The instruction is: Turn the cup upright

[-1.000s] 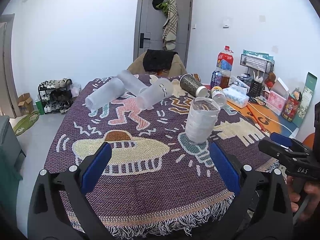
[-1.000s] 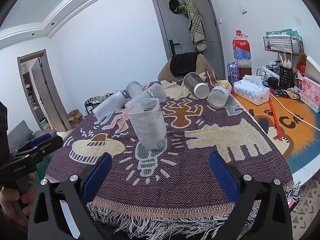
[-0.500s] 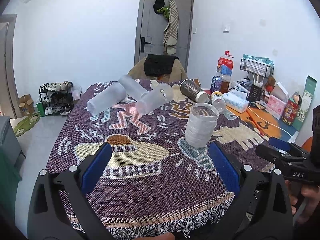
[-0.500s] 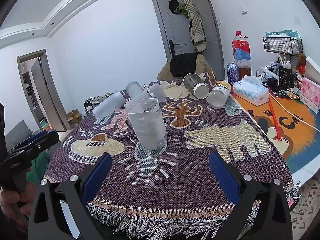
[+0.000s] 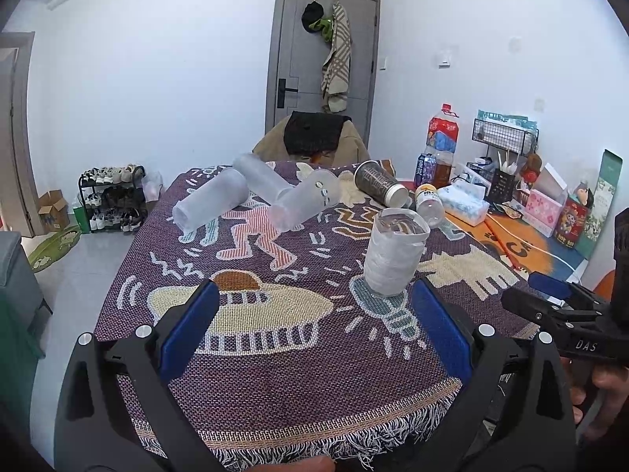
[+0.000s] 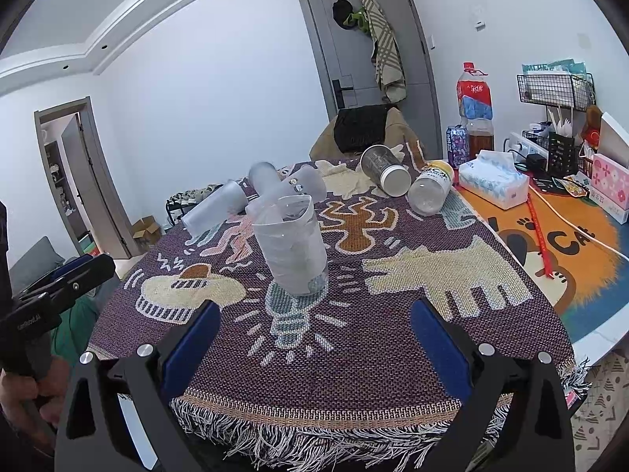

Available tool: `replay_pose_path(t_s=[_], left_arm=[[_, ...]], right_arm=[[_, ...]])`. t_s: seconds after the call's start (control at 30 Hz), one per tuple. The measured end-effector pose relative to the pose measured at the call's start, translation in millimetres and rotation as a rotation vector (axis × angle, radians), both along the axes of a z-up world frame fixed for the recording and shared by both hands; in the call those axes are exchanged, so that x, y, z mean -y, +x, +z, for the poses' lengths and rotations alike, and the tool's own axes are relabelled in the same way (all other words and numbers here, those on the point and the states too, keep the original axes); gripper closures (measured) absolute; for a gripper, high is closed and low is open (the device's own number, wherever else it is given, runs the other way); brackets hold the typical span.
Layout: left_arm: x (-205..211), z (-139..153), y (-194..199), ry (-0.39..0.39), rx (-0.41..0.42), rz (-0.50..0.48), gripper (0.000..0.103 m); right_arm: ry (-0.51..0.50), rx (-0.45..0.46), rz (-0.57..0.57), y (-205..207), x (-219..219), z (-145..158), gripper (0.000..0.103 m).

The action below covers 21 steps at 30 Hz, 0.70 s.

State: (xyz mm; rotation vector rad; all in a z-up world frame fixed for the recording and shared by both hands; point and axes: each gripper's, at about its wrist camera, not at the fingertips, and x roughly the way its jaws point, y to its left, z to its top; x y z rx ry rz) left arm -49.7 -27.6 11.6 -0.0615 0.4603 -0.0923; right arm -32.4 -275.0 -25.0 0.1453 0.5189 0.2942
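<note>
One clear plastic cup (image 5: 394, 253) stands upright on the counter (image 5: 275, 358), mouth up, on the woven light-bulb picture. It looks empty. It sits near the front edge, and from the look of it that cup is done.

The left tool (image 5: 314, 330) is wide open and holds nothing. The upright cup is just past its right finger. The right tool (image 6: 314, 338) is wide open too, also empty, and the same cup (image 6: 291, 249) stands straight ahead of it, a little to the left.

Farther back, more cups lie on their sides. A frosted cup (image 5: 210, 206) lies at the far left with its mouth toward the near left. Another frosted cup (image 5: 304, 204), with small eyes on it, lies in the middle, its long side running from far right to near left. A dark cup (image 5: 380, 185) lies at the far right. All look empty.

I think the left tool is nearer the frosted ones, so it would have to reach far forward.
</note>
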Motion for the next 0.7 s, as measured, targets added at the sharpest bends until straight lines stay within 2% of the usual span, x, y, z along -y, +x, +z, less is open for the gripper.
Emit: replay_pose_path(t_s=[0.7], left_arm=[[4.6, 1.5, -2.0, 0.013, 0.006, -0.007, 0.006]], right_arm=[[-0.004, 0.002, 0.0, -0.9, -0.4, 1.7, 0.008]])
